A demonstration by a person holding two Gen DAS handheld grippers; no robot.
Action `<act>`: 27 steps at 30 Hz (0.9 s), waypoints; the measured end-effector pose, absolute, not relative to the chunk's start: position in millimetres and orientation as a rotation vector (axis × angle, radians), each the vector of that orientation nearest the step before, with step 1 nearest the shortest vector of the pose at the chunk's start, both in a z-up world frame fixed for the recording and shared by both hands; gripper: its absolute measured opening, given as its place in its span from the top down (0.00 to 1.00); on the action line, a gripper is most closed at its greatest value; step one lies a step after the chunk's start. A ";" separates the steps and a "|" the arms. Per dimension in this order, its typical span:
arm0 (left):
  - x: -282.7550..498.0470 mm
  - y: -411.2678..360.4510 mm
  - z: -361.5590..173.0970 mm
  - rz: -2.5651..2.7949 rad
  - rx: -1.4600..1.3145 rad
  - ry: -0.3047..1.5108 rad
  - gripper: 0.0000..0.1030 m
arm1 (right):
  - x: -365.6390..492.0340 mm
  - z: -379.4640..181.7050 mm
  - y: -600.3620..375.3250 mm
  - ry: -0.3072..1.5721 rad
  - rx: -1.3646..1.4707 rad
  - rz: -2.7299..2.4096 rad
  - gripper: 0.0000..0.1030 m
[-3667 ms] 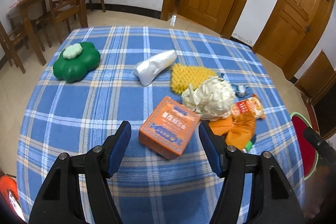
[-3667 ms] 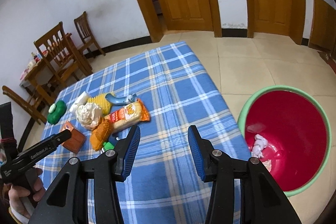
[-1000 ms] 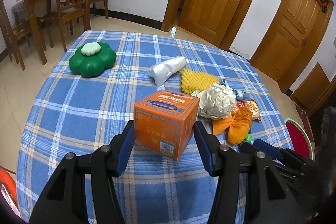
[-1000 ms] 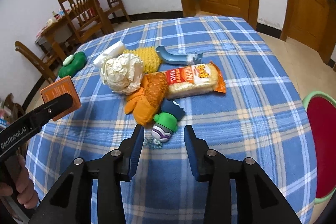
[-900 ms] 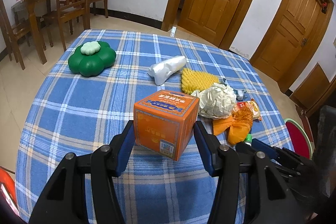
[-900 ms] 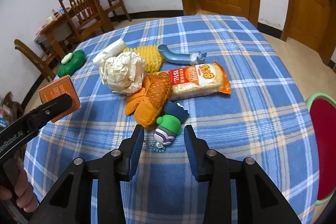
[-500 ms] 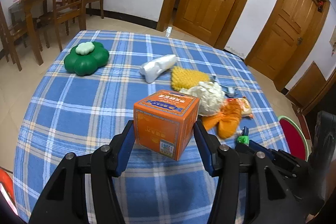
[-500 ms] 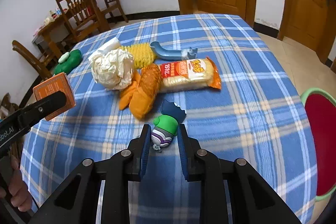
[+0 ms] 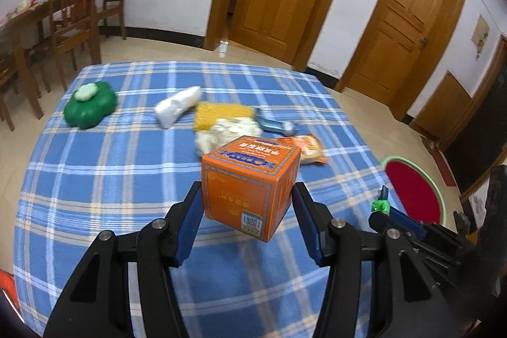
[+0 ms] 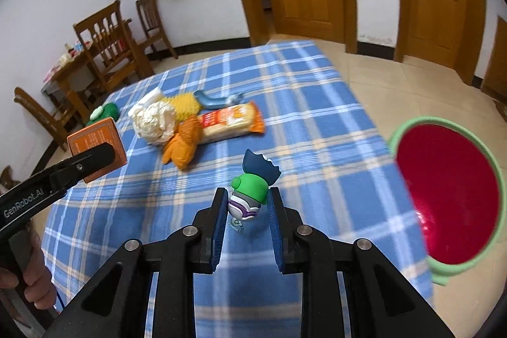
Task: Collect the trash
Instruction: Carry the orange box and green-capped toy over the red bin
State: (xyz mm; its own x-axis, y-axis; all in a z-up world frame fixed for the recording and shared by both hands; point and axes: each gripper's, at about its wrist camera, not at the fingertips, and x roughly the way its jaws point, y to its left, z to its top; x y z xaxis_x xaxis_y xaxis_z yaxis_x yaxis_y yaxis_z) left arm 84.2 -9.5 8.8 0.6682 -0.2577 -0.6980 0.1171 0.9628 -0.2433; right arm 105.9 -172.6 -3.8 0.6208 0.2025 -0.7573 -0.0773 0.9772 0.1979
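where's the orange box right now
The orange box is clamped between the left gripper fingers, lifted above the blue plaid tablecloth; in the left wrist view it hides part of the crumpled white paper.

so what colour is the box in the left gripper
Orange box with blue trim on top; clearest in the left wrist view.

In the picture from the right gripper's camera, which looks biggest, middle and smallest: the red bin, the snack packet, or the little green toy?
As they appear in the right wrist view:
1. Red bin, by far the largest.
2. Snack packet.
3. Little green toy, gripped by the right gripper.

The toy sits much nearer the camera, so its true size against the packet is likely smaller still.
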 end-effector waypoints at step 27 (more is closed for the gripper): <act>92.2 -140.1 26.1 -0.416 -0.016 0.827 0.45 | 66.3 13.7 -303.9 0.779 0.295 -0.107 0.75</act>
